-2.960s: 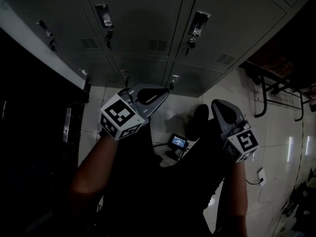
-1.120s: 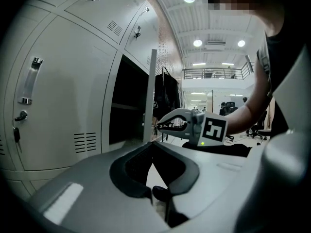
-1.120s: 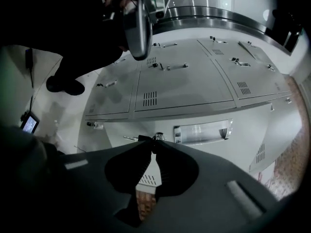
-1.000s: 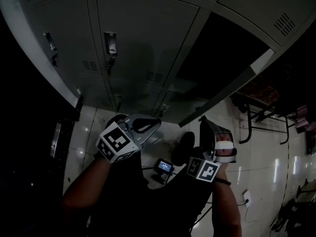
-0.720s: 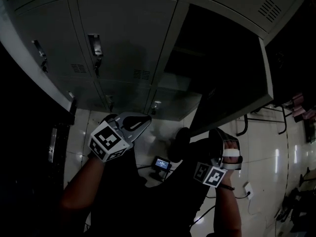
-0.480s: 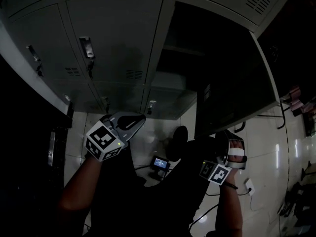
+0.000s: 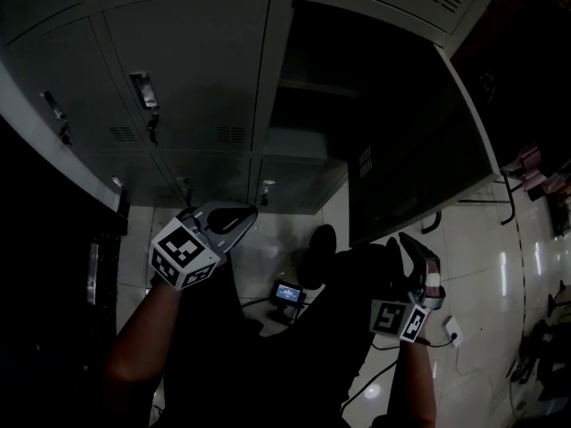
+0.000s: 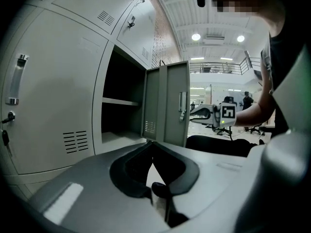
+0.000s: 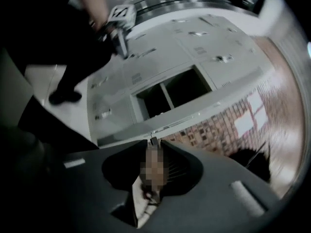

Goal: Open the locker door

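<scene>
Locker door [image 8: 167, 106], flat grey sheet metal, louvred, open

You have one open locker door [image 7: 419, 141] at the frame's right, two closed doors with handles [image 7: 187, 78] [image 7: 45, 105] at the left, one shelf [image 7: 308, 87] inside the open compartment, and one lit screen [image 7: 287, 292] on the floor [image 7: 482, 275] at lower centre.

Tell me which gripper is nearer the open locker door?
Right. The right gripper, jaws opening with nothing between, sits by the open door; the left gripper hangs off to its left.
</scene>
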Tool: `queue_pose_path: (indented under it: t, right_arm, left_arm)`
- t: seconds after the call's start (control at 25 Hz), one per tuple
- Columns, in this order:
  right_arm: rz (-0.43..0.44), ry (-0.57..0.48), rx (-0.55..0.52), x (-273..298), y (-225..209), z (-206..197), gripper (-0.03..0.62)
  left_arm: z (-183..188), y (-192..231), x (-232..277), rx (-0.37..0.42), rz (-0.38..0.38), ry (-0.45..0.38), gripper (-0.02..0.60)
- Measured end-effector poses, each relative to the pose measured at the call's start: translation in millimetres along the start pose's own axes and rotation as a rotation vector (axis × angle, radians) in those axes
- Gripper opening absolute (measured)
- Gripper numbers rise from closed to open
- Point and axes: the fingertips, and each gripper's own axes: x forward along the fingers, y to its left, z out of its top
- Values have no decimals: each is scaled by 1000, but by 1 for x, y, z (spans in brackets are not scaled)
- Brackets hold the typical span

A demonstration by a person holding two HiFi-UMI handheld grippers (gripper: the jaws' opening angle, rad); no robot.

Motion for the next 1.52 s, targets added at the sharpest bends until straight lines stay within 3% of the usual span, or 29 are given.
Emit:
queue_pose_path:
  t: [0.24,0.32,0.52,0.8,1.0,1.52]
  right_arm:
    - [222,-282,532,-21,5,49,34]
    - [286,-338,639,-20,10,64,20]
    - [440,-419,795,-5,27,87,8]
    - [626,-464,846,6,55,97,2]
    - [649,-463,900,10,52,95,2]
    - [639,-471,845,8,59,99,2]
  left_arm:
    - [0,-4,5,4,-12,6,12]
    - [0,-8,6,3,-27,5,12]
    - [-1,-25,5,10,-109,14,12]
    - [-2,-27,3,-1,-120,19,12]
    - [-1,-25,6,7,-113,26,12]
    - [-3,-26,7,15,-113,30,12]
